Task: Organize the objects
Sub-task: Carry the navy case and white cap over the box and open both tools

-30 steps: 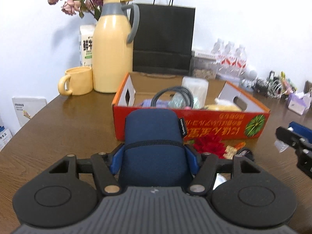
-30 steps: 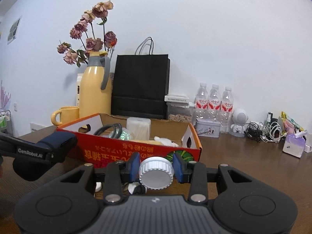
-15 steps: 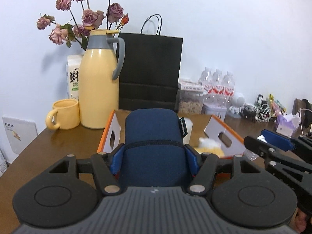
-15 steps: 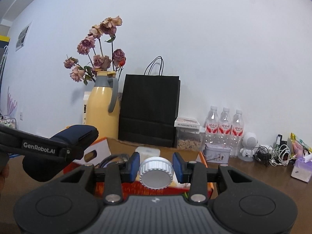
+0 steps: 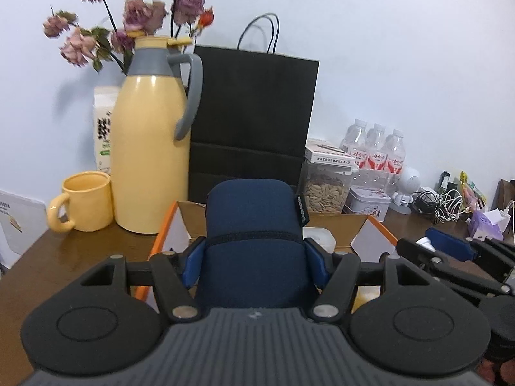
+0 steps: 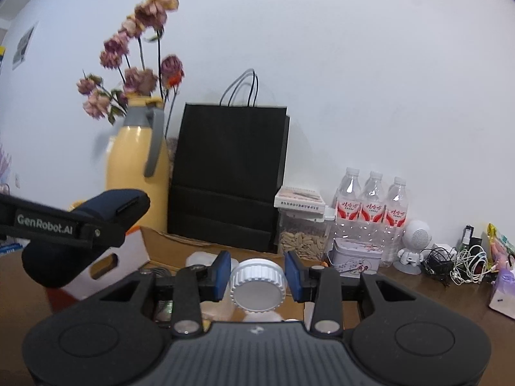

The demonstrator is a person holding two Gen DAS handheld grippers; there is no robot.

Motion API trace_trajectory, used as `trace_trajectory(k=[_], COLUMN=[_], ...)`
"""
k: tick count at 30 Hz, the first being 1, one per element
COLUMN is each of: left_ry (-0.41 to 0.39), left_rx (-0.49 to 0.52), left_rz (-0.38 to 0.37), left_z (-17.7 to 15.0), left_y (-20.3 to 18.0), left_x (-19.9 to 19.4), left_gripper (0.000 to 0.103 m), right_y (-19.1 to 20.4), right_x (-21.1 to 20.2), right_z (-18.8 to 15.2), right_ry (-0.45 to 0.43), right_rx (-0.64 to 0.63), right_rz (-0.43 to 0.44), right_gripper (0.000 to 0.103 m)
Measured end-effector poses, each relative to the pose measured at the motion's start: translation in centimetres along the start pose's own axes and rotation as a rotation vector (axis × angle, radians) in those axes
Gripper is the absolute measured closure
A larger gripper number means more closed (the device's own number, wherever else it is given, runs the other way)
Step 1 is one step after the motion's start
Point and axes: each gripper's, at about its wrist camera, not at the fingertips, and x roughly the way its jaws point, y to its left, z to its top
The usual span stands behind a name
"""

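Note:
My left gripper is shut on a dark blue soft pouch, held above the near side of an orange cardboard box. In the right wrist view that pouch and the left gripper show at the left. My right gripper is shut on a container with a white ribbed screw cap, raised over the same box. The right gripper also appears at the right edge of the left wrist view. Inside the box lie a white lidded tub and other items, mostly hidden.
Behind the box stand a yellow thermos jug with dried roses, a yellow mug, a black paper bag, a seed jar, a small tin, three water bottles, a white robot figure and tangled cables.
Both grippers rose and moved forward towards the box with their loads still held. The box front dropped out of sight; the wall and back items fill more of both views.

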Motion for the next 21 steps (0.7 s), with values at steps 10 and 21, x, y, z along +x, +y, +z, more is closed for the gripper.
trace_trajectory(k=[10,21], left_ry=[0.048,-0.023], left_rx=[-0.013,0.026], left_rz=[-0.001,0.027], left_z=[0.5,0.0], left_y=[0.9,0.1], left_x=[5.0,4.3], left_gripper=[0.038,0.000], right_y=[-1.5,-1.6], right_x=[5.4,5.2], right_z=[-1.6,-2.3], right_ry=[0.092,0.103], right_rx=[0.054,0.091], right_rz=[0.035,0.065], right_gripper=[0.067,0.000])
